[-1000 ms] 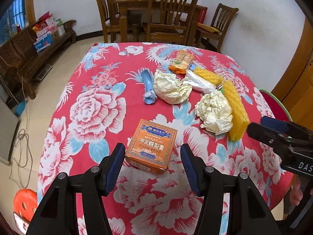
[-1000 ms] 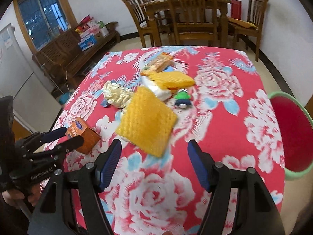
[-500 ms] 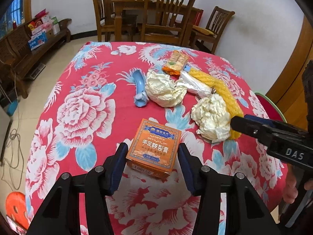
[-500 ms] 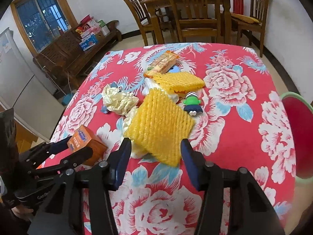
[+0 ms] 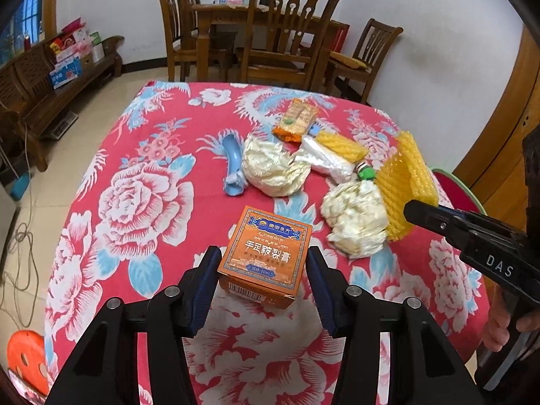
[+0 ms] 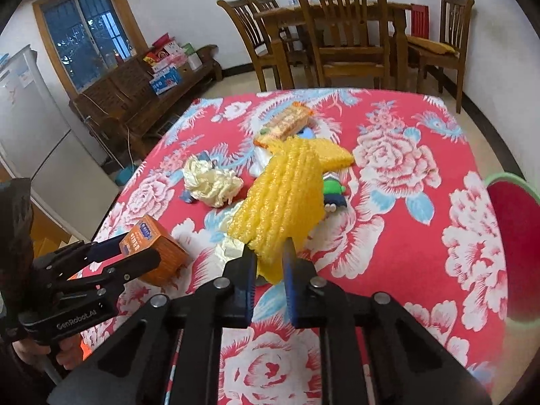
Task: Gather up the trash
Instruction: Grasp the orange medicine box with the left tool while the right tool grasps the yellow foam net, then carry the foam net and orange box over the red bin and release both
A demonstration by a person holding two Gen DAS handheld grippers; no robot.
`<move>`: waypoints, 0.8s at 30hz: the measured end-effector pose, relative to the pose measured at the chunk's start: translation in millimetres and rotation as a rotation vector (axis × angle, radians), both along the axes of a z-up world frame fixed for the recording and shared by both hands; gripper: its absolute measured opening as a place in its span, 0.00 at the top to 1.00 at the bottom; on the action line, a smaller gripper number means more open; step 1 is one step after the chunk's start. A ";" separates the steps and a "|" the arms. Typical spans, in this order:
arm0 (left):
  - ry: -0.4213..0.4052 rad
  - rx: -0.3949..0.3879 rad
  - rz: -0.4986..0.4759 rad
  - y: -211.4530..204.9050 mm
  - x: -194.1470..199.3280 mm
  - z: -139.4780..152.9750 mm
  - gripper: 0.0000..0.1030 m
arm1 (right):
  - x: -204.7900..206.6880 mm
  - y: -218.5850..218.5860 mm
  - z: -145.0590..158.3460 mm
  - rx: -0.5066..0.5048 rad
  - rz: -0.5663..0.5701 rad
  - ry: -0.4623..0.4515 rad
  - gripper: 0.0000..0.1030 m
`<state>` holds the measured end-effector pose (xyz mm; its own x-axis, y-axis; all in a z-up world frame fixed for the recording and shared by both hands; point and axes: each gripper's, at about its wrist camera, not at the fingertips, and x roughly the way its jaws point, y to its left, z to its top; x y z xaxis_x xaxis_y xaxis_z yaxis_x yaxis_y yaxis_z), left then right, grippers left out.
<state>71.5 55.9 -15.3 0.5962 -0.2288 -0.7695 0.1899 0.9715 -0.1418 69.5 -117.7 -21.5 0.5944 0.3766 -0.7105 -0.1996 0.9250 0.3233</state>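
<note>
My left gripper (image 5: 261,263) is shut on an orange carton (image 5: 266,253) near the front of the table; it also shows in the right wrist view (image 6: 155,248). My right gripper (image 6: 268,260) is shut on a yellow foam net sheet (image 6: 283,199) and lifts its near edge; the sheet stands up at the right in the left wrist view (image 5: 405,182). Further trash lies behind: two crumpled paper balls (image 5: 275,165) (image 5: 354,217), an orange snack wrapper (image 5: 297,119), a white wrapper (image 5: 324,160), a second yellow foam piece (image 5: 341,145).
A blue curved toy (image 5: 233,165) and a small green figure (image 6: 332,190) lie among the trash on the red floral tablecloth (image 5: 141,202). A red bin with a green rim (image 6: 513,246) stands by the table's right side. Wooden chairs (image 5: 287,37) stand behind.
The left gripper's jaws closed onto the orange carton. The right gripper moved forward, closed on the yellow foam sheet and raised its edge off the table.
</note>
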 end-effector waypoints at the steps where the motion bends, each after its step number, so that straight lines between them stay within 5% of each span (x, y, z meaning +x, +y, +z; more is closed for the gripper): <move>1: -0.003 -0.001 -0.001 -1.0 -0.5 1.6 0.49 | -2.3 -2.0 3.2 0.002 0.001 -0.009 0.85; 24: -0.055 -0.067 -0.140 -74.7 -11.2 37.0 0.49 | -43.7 -82.4 25.3 -0.013 -0.139 -0.076 0.85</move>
